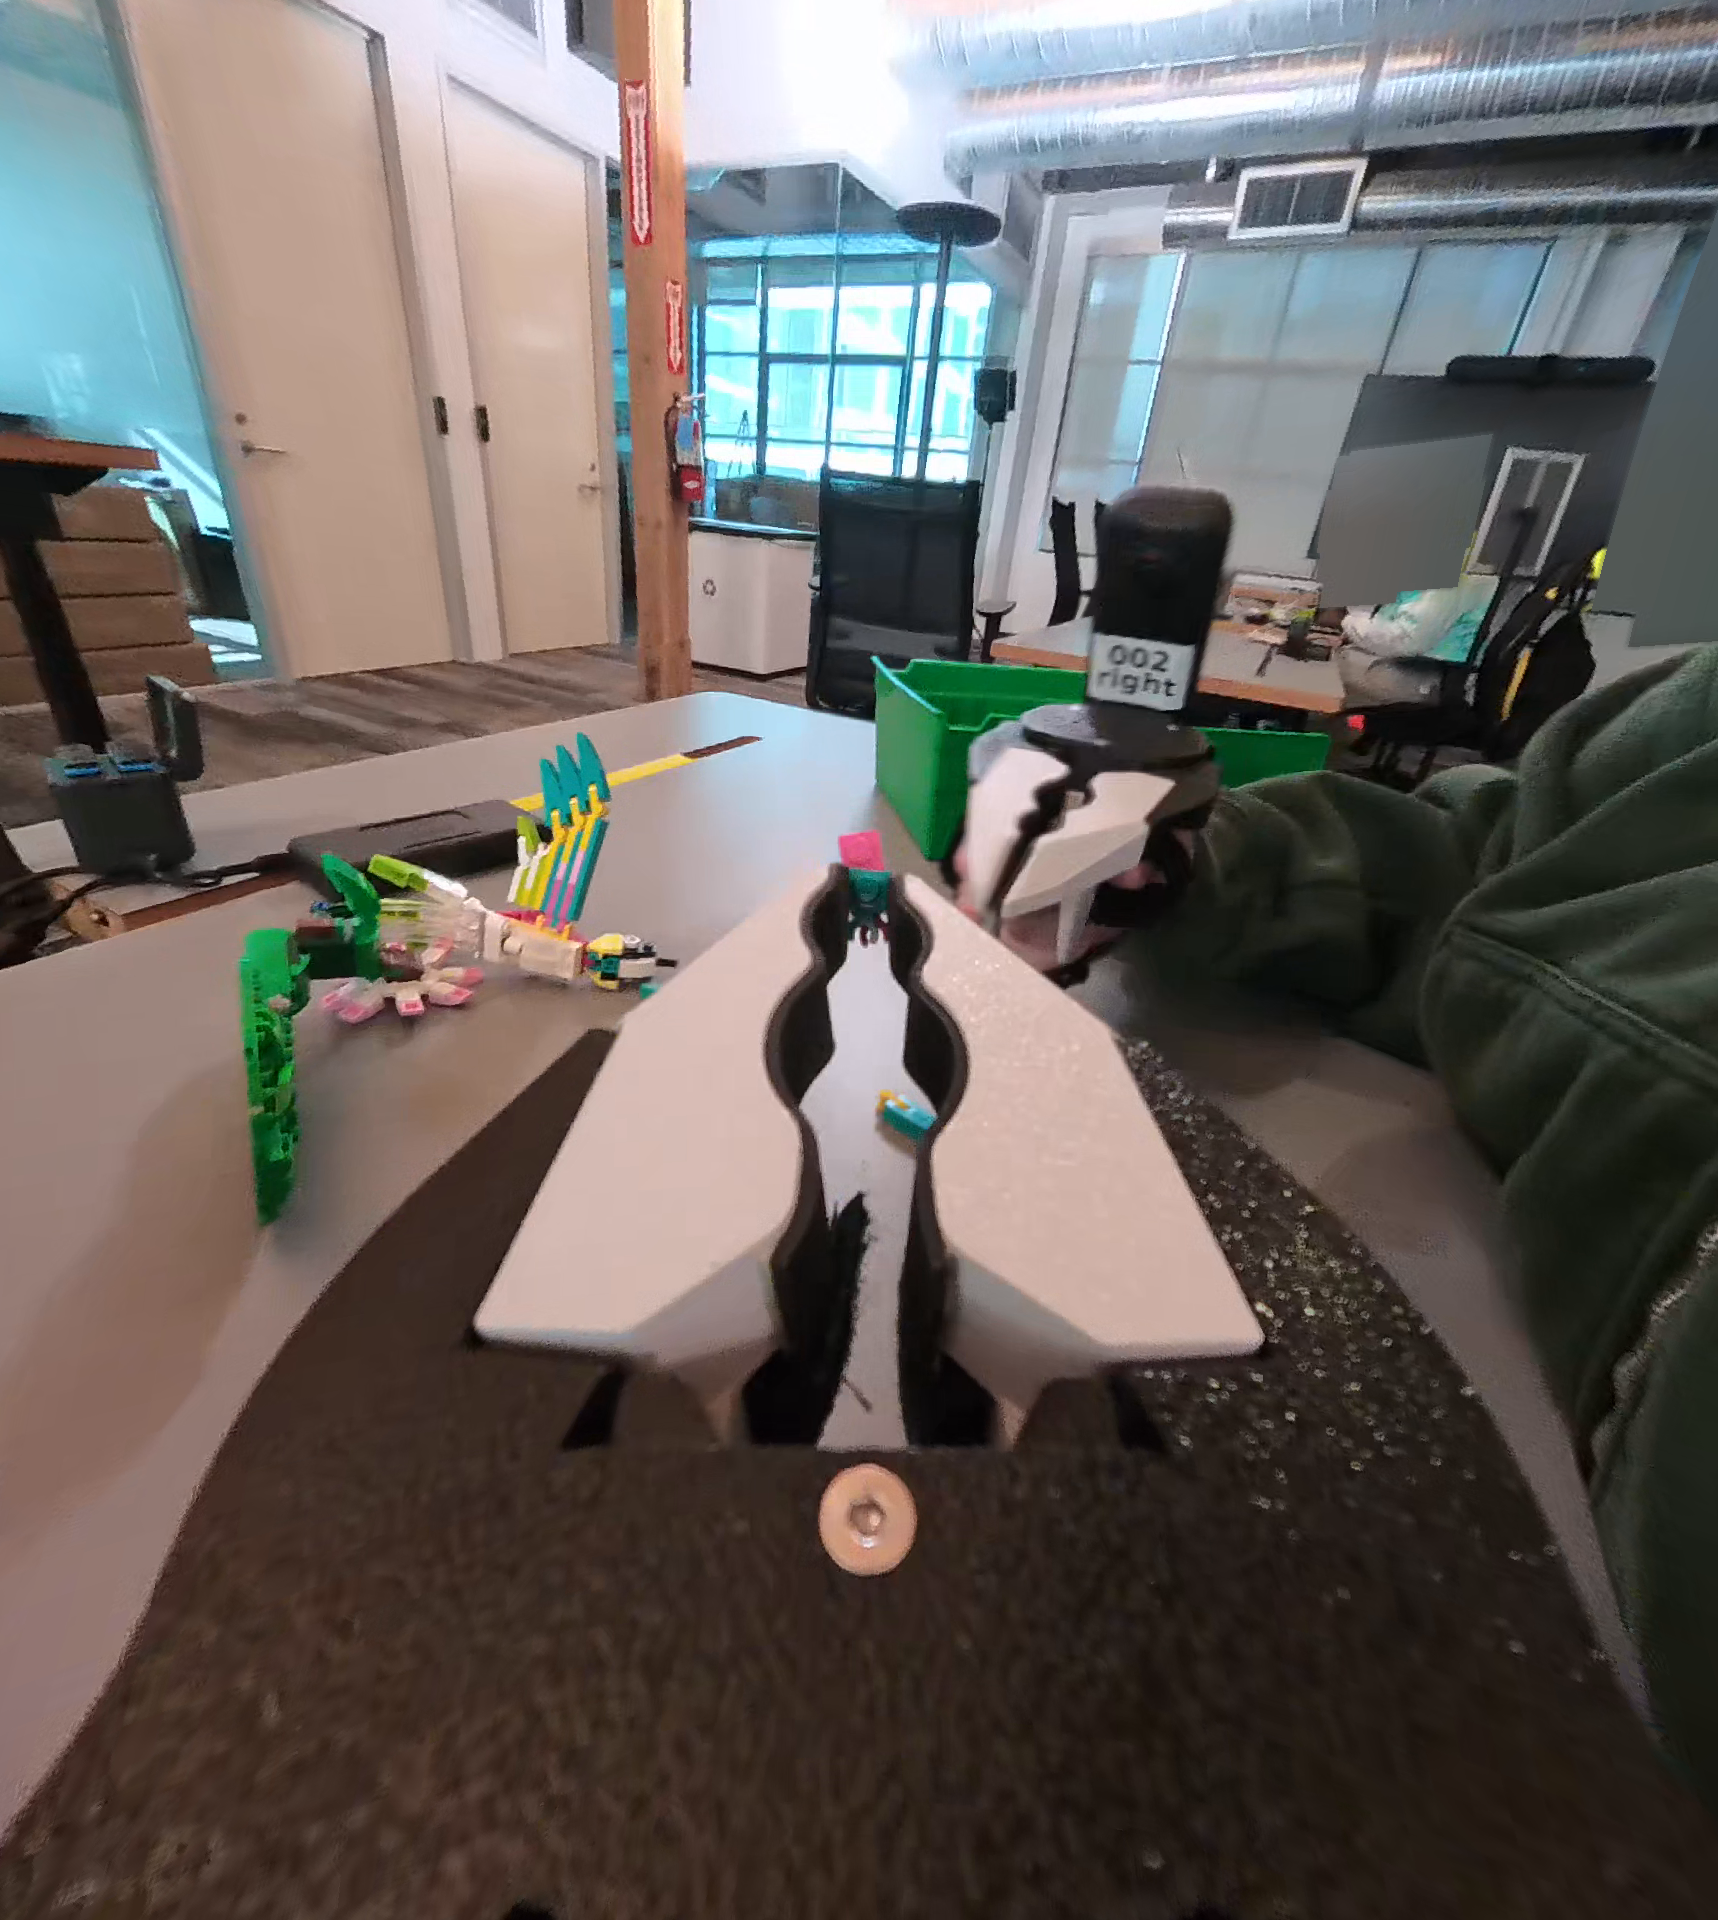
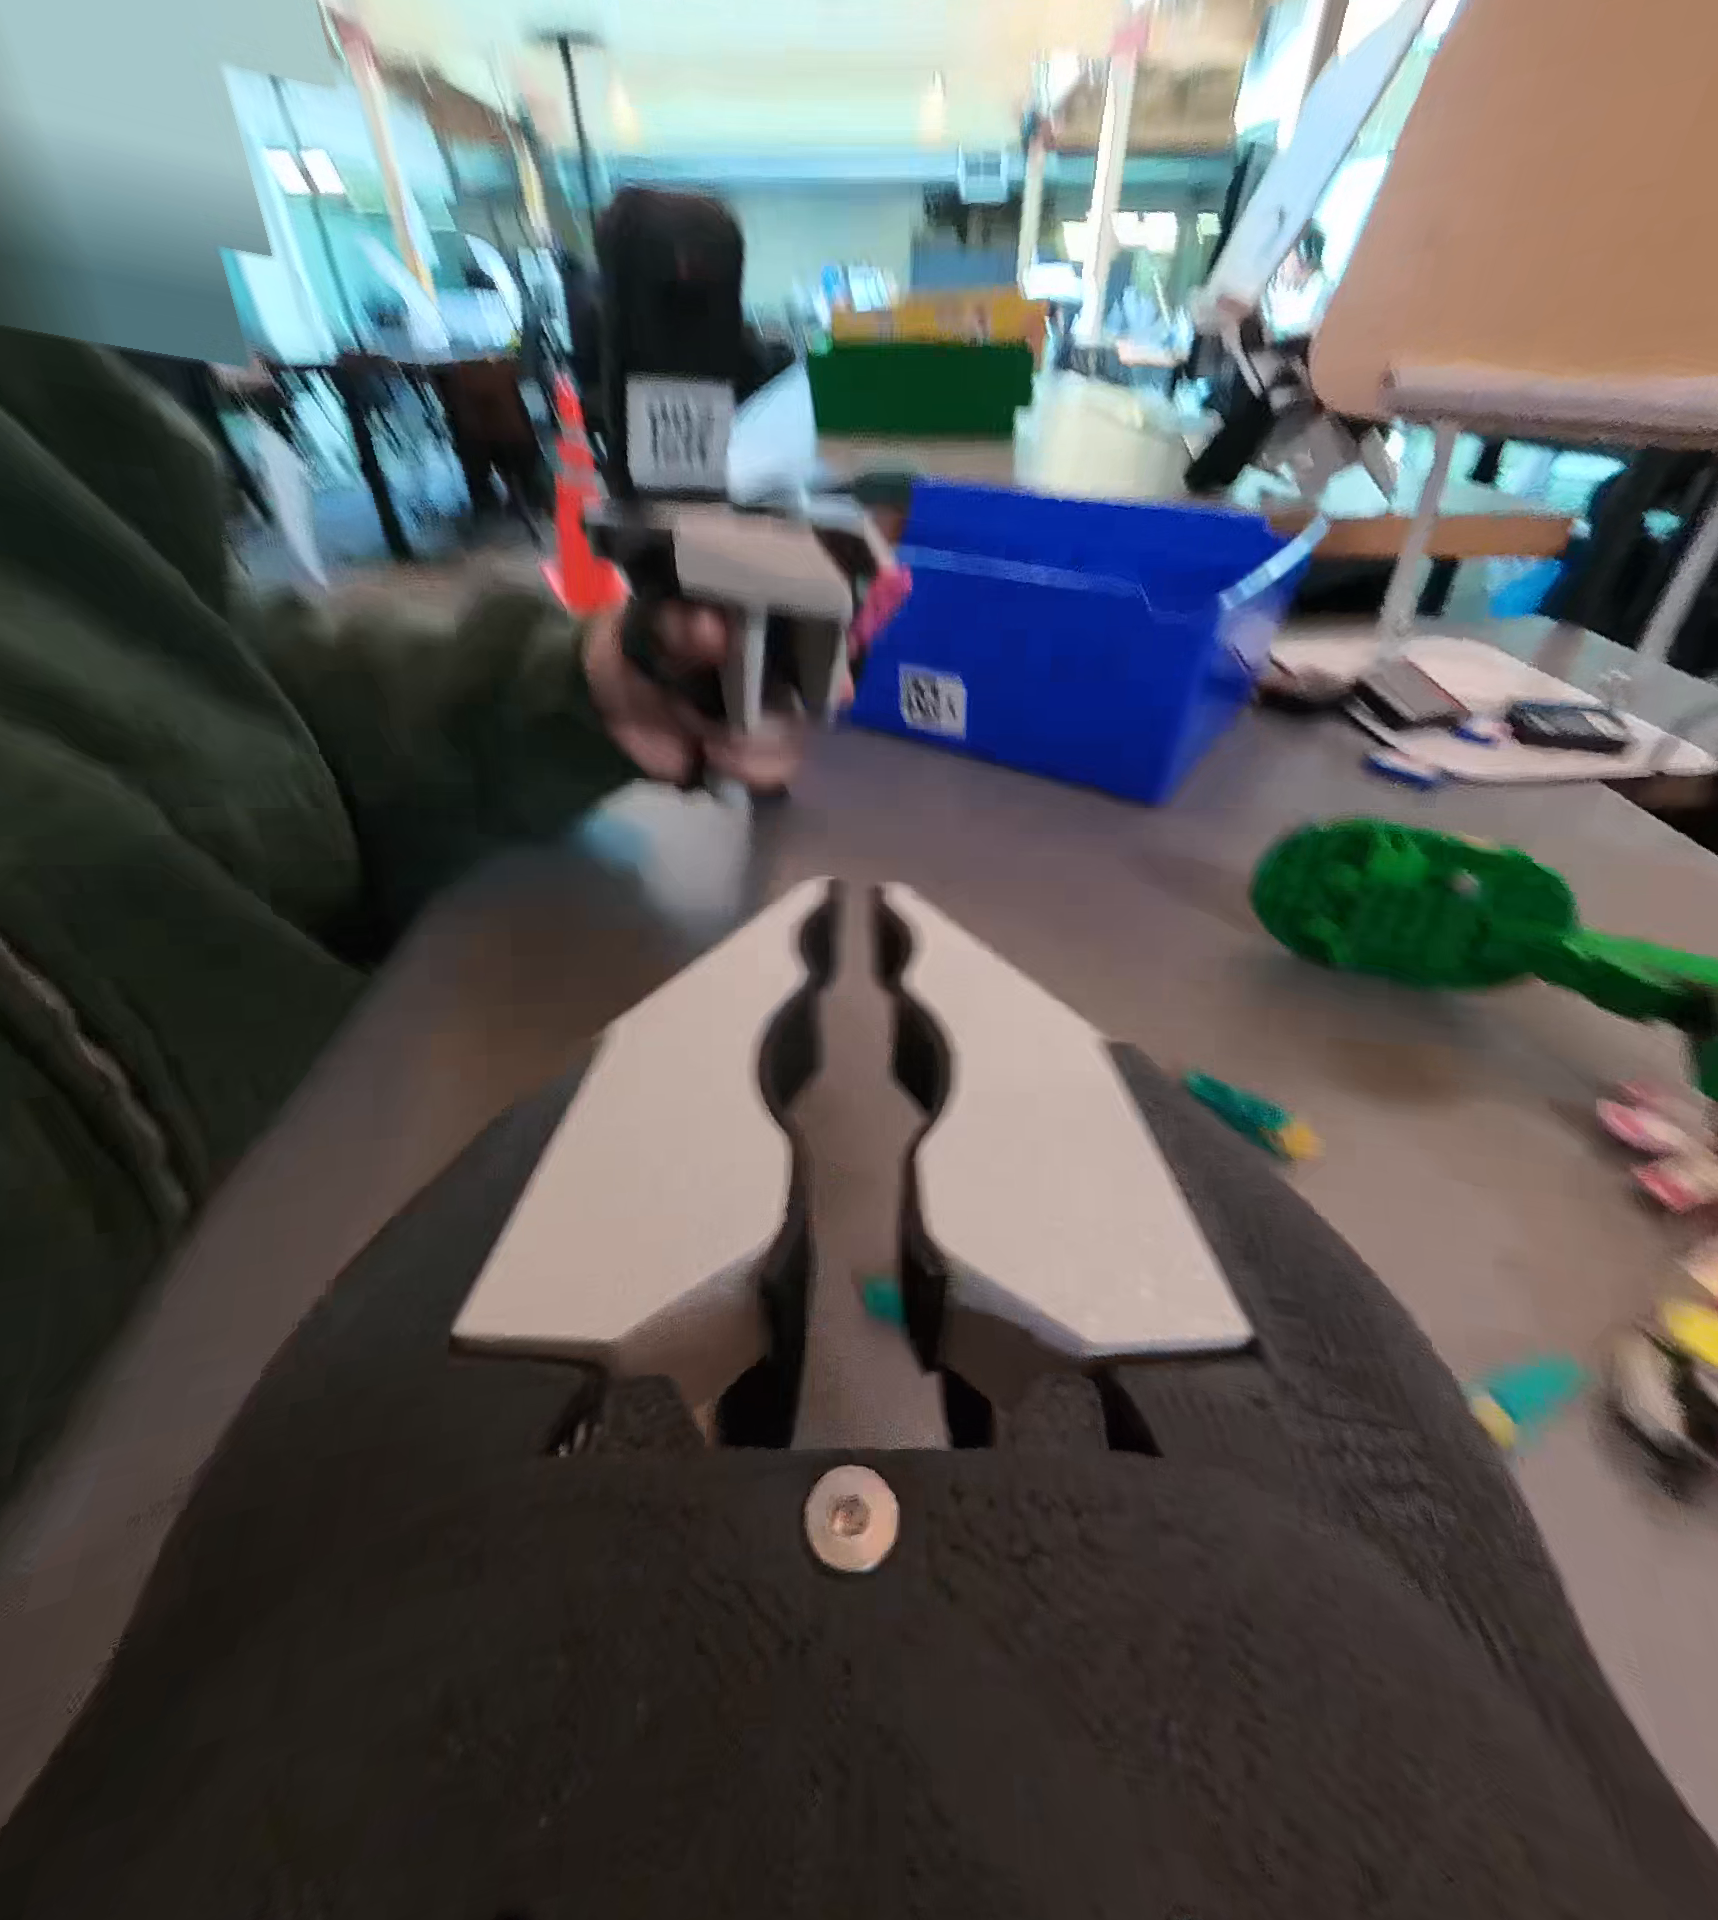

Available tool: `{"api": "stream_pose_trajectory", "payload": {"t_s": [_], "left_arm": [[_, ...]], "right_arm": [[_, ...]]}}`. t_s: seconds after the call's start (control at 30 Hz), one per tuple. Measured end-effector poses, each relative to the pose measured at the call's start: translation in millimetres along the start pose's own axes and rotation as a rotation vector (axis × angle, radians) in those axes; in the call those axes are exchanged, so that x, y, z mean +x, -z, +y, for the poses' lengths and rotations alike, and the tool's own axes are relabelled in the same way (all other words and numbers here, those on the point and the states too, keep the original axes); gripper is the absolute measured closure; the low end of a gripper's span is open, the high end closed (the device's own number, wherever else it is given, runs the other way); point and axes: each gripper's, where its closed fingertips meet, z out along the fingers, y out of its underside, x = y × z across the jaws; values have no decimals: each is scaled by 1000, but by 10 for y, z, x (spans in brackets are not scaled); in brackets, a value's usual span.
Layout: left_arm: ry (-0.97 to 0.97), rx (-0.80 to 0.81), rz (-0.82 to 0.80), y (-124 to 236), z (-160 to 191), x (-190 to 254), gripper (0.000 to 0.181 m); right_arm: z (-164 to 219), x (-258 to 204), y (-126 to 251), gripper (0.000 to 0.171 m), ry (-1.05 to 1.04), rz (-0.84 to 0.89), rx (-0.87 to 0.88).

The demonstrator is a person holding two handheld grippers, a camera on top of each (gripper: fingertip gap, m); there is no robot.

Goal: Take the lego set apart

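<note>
My left gripper (image 1: 865,902) is shut on a small teal and pink lego piece (image 1: 865,873), pinched at the fingertips above the grey table (image 1: 107,1195). The same gripper (image 2: 850,623) and pink piece (image 2: 881,603) show blurred in the right wrist view. The lego set (image 1: 481,925), a bird with coloured feathers on a green plant, lies on its side at left; its green round base (image 2: 1406,914) shows in the right wrist view. My right gripper (image 2: 855,896) has its fingers nearly together with nothing between them; it (image 1: 995,904) hovers just right of the left fingertips.
A green bin (image 1: 928,748) stands behind the right gripper and a blue bin (image 2: 1073,634) behind the left one. Loose teal and yellow pieces (image 1: 905,1114) (image 2: 1250,1117) lie on the table. A person's green sleeve (image 1: 1561,987) fills the right side. A black charger box (image 1: 122,810) sits far left. My hands' fingertips stand some 8 centimetres from each other. The lego set (image 1: 481,925) sits 25 centimetres or so from the ends of my right fingers.
</note>
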Motion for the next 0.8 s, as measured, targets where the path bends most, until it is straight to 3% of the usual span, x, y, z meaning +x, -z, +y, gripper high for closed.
{"api": "stream_pose_trajectory", "payload": {"t_s": [0.03, 0.1, 0.2, 0.7, 0.8], "left_arm": [[6, 8, 19, -2, -17, 38, 176], [21, 19, 61, -28, -40, 129, 176], [40, 41, 129, -50, -81, 275, 176], [98, 124, 231, 40, -223, 399, 177], [58, 119, 211, 41, -220, 448, 177]], "right_arm": [[-122, -29, -118, 151, -47, -27, 53], [-327, -104, -358, 143, -107, -78, 126], [-534, -174, -582, 158, -99, -93, 183], [-702, -233, -618, 165, -167, -143, 260], [-697, -288, -557, 166, -32, -112, 216]]}}
